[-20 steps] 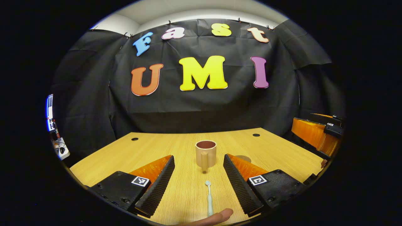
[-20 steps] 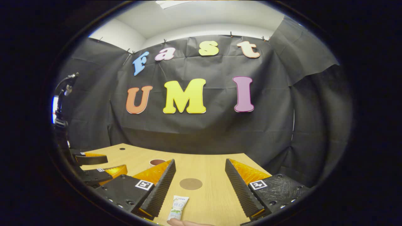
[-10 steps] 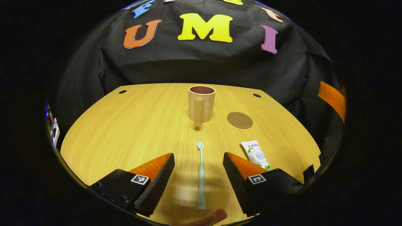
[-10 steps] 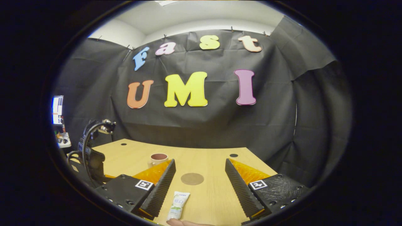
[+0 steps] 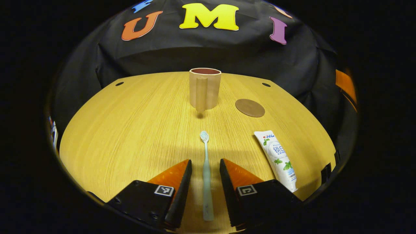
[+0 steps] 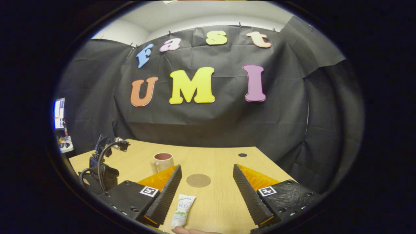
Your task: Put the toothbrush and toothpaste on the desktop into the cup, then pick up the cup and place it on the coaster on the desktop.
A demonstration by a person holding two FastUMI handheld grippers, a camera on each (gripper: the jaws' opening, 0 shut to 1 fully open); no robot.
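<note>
Toothbrush (image 5: 206,175) lies flat on the wooden desktop (image 5: 130,130), its handle between the narrowed fingers of the left gripper (image 5: 205,169), which flank it with gaps either side, seemingly lined up for a pinch. Beside it lies the toothpaste tube (image 5: 276,156), ahead of the wide-spread right gripper (image 6: 207,187). Farther off, the handled cup (image 5: 204,87) stands upright beside the bare coaster (image 5: 249,108); its visible interior looks empty.

The left gripper view sits low over the bench (image 5: 130,123), tilted down and forward, close above the toothbrush (image 5: 206,175). The right gripper view looks more level toward the booth wall from the bench's near edge. Both share the cup (image 5: 205,87), coaster (image 5: 250,108) and toothpaste (image 5: 276,157).
</note>
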